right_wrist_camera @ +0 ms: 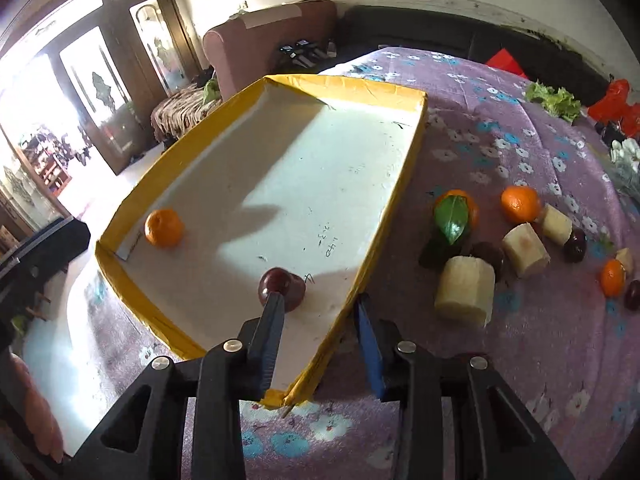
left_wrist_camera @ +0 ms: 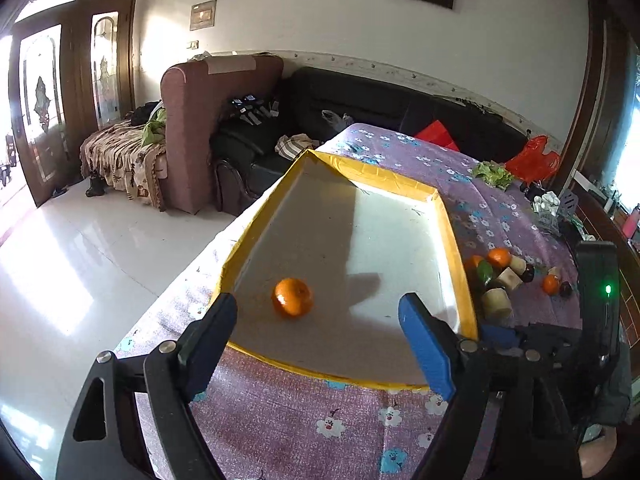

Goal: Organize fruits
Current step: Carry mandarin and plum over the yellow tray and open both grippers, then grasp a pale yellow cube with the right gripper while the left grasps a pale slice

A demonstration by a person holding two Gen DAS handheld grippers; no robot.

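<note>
A shallow white tray with a yellow rim point(left_wrist_camera: 452, 224) point(right_wrist_camera: 404, 184) lies on the purple flowered tablecloth. One mandarin point(left_wrist_camera: 292, 297) point(right_wrist_camera: 163, 227) rests inside it near the front left corner. A dark red plum point(right_wrist_camera: 282, 286) lies on the tray floor by the right gripper's left fingertip. My left gripper point(left_wrist_camera: 316, 314) is open and empty above the tray's near end. My right gripper point(right_wrist_camera: 320, 304) is open over the tray's near right rim. Right of the tray lie mandarins point(right_wrist_camera: 520, 203), one with a green leaf point(right_wrist_camera: 452, 216), pale cane chunks point(right_wrist_camera: 464, 290) and dark plums point(right_wrist_camera: 576, 245).
Lettuce point(right_wrist_camera: 554, 100) and a red bag point(right_wrist_camera: 614, 106) lie at the table's far right. A black sofa point(left_wrist_camera: 360, 100) and a brown armchair point(left_wrist_camera: 196, 120) stand beyond the table. The table's left edge drops to a white tiled floor point(left_wrist_camera: 80, 260).
</note>
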